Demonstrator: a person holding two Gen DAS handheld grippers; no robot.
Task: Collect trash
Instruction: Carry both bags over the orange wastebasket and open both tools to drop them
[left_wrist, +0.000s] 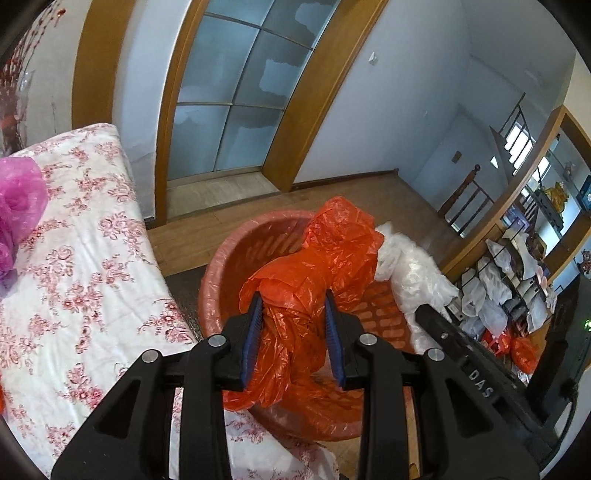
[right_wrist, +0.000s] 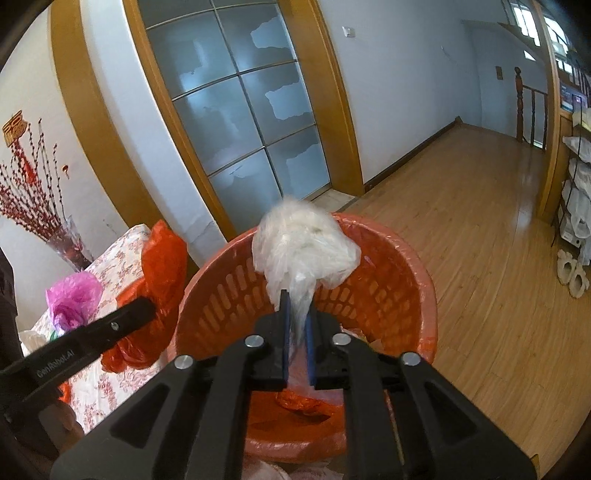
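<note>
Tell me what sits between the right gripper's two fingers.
A bunched white plastic bag, pinched by the right gripper and held over the orange basket. The right wrist view shows it.

Crinkly glossy orange plastic bag (left_wrist: 314, 266), slotted plastic basket (right_wrist: 391, 295), glossy wood floor (right_wrist: 461, 221), seemingly cloth floral cover (left_wrist: 85, 280).

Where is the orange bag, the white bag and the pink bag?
orange bag (left_wrist: 295, 280): left wrist view, crumpled middle between the blue pads.
white bag (right_wrist: 303, 247): right wrist view, puffy top above the basket.
pink bag (right_wrist: 74, 295): right wrist view, middle of the bundle on the flowered cloth.
</note>
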